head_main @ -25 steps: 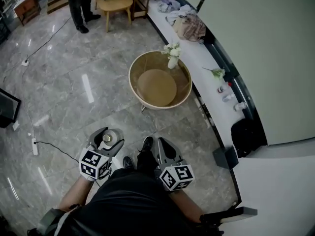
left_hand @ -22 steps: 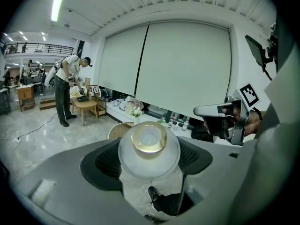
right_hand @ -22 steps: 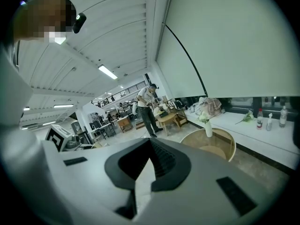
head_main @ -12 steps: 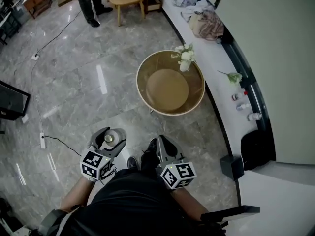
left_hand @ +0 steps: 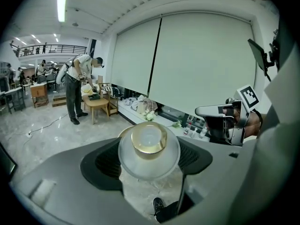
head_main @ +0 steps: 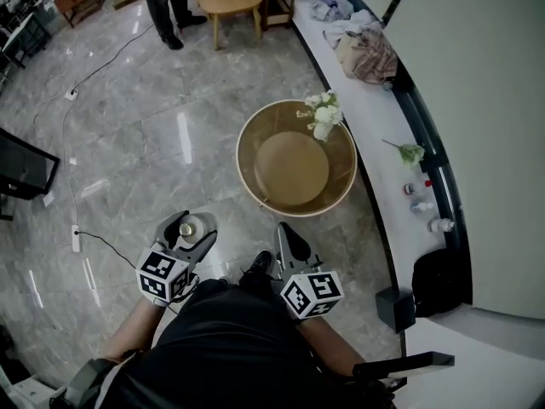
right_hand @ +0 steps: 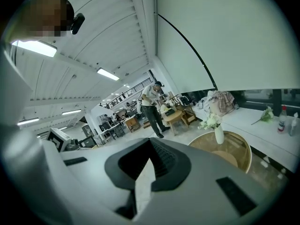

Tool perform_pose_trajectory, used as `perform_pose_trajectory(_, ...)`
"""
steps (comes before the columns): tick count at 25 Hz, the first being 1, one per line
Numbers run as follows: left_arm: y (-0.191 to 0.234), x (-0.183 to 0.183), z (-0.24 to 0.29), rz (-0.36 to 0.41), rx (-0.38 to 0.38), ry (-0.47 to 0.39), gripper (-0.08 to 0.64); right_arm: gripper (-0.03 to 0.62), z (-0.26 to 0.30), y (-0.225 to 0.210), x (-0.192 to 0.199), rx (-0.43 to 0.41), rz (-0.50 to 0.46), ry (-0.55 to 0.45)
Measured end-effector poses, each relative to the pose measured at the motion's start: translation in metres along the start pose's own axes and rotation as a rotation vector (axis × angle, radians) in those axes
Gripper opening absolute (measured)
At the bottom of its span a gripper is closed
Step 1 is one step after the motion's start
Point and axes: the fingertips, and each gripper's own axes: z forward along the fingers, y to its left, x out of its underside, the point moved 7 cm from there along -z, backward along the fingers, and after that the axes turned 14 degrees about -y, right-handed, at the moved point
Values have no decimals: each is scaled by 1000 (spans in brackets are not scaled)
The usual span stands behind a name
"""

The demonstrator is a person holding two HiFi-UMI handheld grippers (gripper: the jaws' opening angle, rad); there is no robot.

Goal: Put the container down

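A gold-lidded container (left_hand: 149,144) is clamped in the left tongs (head_main: 189,227), held over open floor (head_main: 128,160) short of the rim of the round table (head_main: 249,177). The right tongs (head_main: 289,239) are pressed together, empty.

The container (left_hand: 149,146) is a small round jar of frosted, see-through material with a shiny gold cap. It sits between the jaws of the left gripper (left_hand: 149,161), with the dark pads closed against its two sides, and is held clear of the floor. From above it shows as a pale disc, cap uppermost, at that gripper's tip and left of the right gripper (head_main: 288,237).
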Motion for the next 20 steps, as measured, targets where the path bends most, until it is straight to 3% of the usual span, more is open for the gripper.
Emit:
perform_pose_trajectory(8, 10, -2, 16, -27, -73, -6, 337, 6, 27, -16, -5, -57, 6, 31)
perform_pose_trajectory(14, 30, 7, 26, -52, -86, 22, 337, 6, 46, -23, 8, -39, 22, 79)
perform_pose_trajectory(20, 66, 17, 62, -60, -41, 70, 337, 6, 80, -37, 14, 30, 19, 100)
